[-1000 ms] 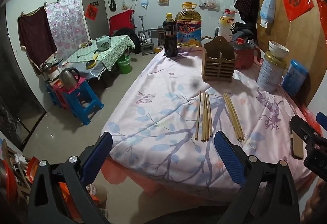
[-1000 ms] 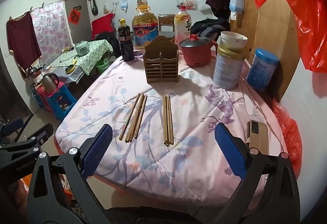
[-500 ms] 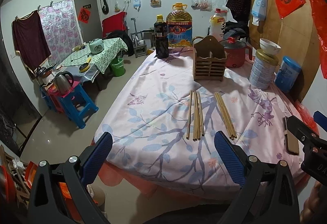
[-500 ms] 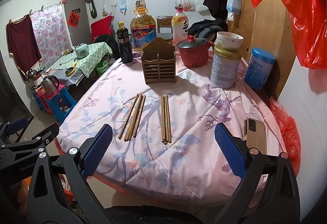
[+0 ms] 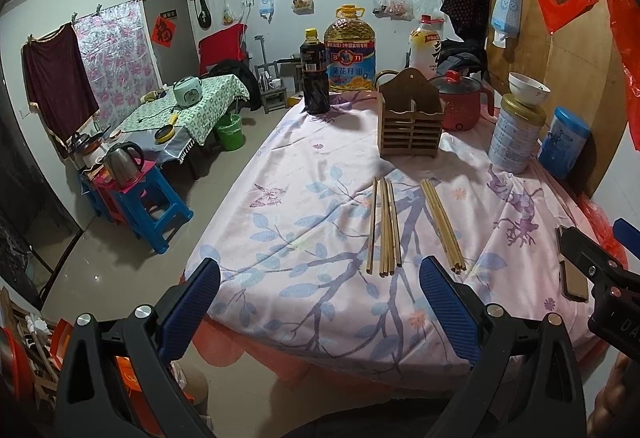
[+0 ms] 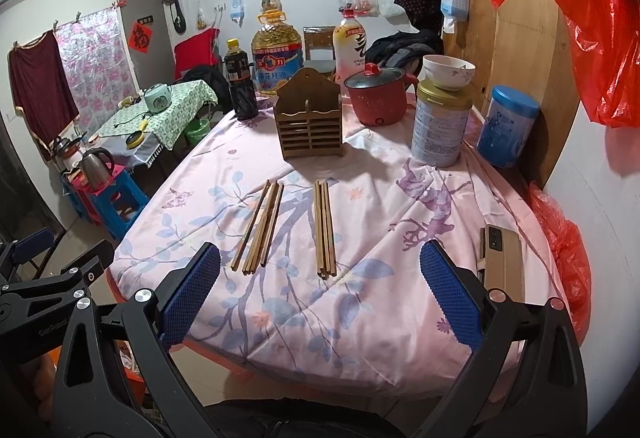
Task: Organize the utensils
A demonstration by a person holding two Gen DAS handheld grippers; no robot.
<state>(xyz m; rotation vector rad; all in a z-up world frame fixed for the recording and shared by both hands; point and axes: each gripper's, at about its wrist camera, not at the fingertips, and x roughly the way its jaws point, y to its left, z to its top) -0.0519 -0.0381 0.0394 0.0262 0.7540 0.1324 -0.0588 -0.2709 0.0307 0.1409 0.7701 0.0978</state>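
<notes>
Floral-cloth table [image 6: 360, 318]: chopsticks [image 6: 324, 226], wooden holder [image 6: 310, 126], tins [image 6: 440, 130], phone [image 6: 502, 258].

A bench draped in a pink floral cloth [image 6: 400, 278] fills the view. At its far edge, around 12 o'clock, stand a dark sauce bottle [image 6: 240, 86], a large oil jug [image 6: 276, 58] and a white bottle [image 6: 351, 50]. A red pot [image 6: 376, 98] sits just right of them. Toward 2 o'clock a tin [image 6: 440, 130] carries a white bowl [image 6: 449, 72], with a blue canister [image 6: 508, 132] beside it. A phone [image 6: 502, 258] lies at 3 o'clock. At 9 o'clock, a kettle [image 5: 122, 162] rests on a blue stool [image 5: 156, 206].
</notes>
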